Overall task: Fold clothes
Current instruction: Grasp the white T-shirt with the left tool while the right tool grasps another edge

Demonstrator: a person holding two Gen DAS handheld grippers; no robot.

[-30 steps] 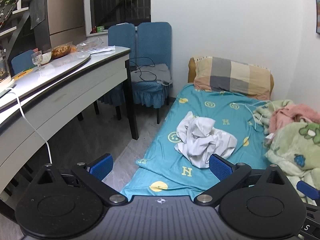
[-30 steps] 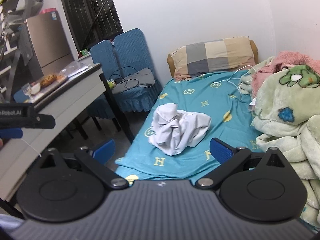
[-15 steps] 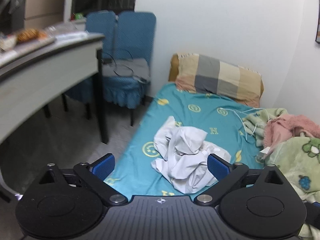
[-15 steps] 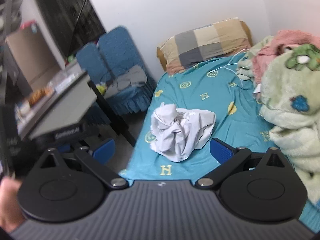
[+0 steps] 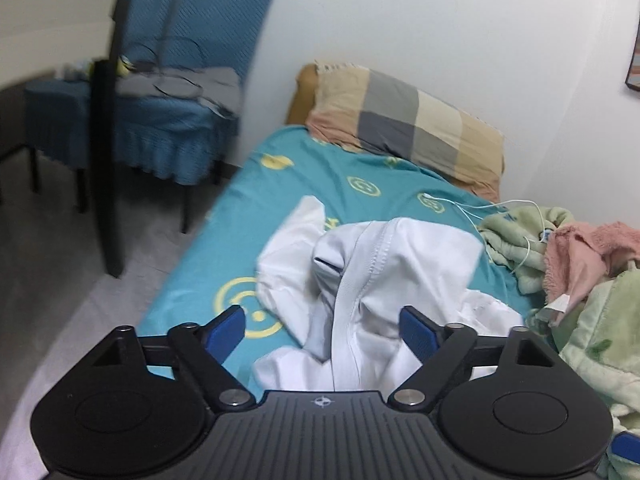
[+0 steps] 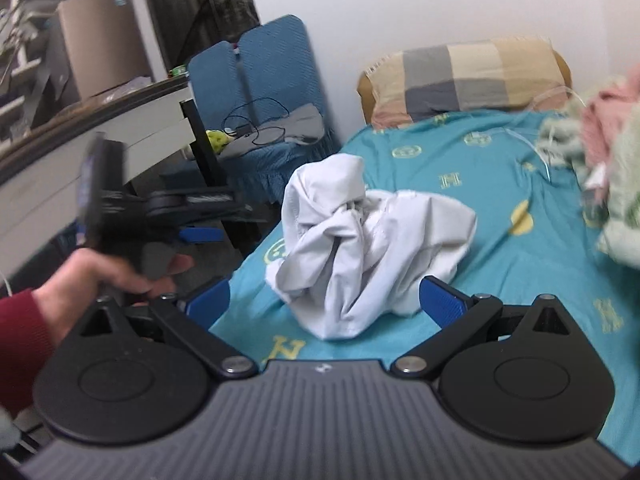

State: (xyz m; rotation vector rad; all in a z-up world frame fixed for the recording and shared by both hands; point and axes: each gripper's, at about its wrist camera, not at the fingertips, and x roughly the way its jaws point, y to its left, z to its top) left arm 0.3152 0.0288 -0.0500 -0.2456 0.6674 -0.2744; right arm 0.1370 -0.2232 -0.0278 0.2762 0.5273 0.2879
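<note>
looking along the left claw [image 5: 320, 326], its blue pads stand apart and grip nothing; the white garment [image 5: 372, 276] lies crumpled on the teal bed sheet [image 5: 320, 176] just ahead. it looks thin, light and limp, so a stitched hem [image 5: 376, 252] seems the firmest hold. from the right wrist, the right claw [image 6: 324, 300] is likewise spread and empty, the smooth cloth heaped in soft twists near the bed's edge.
</note>
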